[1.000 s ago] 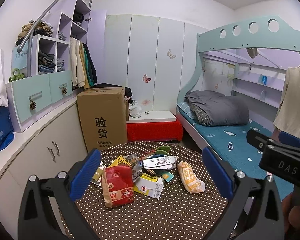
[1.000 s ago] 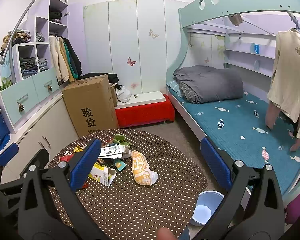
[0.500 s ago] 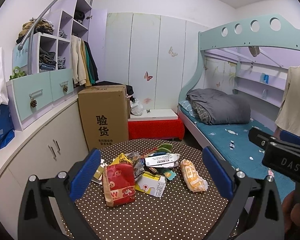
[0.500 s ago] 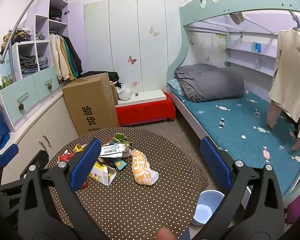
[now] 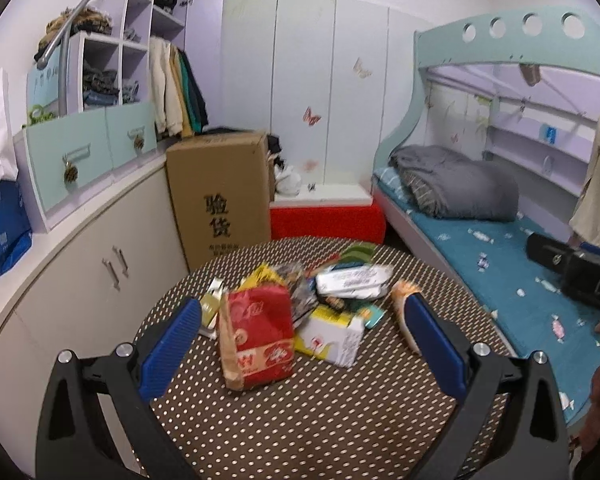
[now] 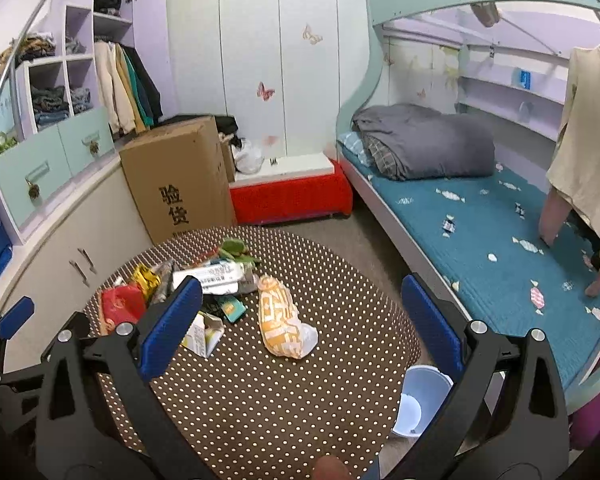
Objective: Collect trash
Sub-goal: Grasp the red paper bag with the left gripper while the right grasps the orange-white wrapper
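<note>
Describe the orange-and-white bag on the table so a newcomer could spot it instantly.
Find the round polka-dot table in the room's middle. Trash is heaped on its far left; the orange-and-white bag lies alone just right of that heap, the only long, puffy packet there.

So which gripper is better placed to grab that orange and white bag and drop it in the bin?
Right, probably. The right gripper is open with the orange and white bag lying between its fingers, and the bin is beside the table on that side. The left gripper faces the red packet.

Even indoor light is filling both views, casting only soft shadows. Motion blur is smearing the left wrist view; fisheye distortion is bending edges, corners vignetting black
</note>
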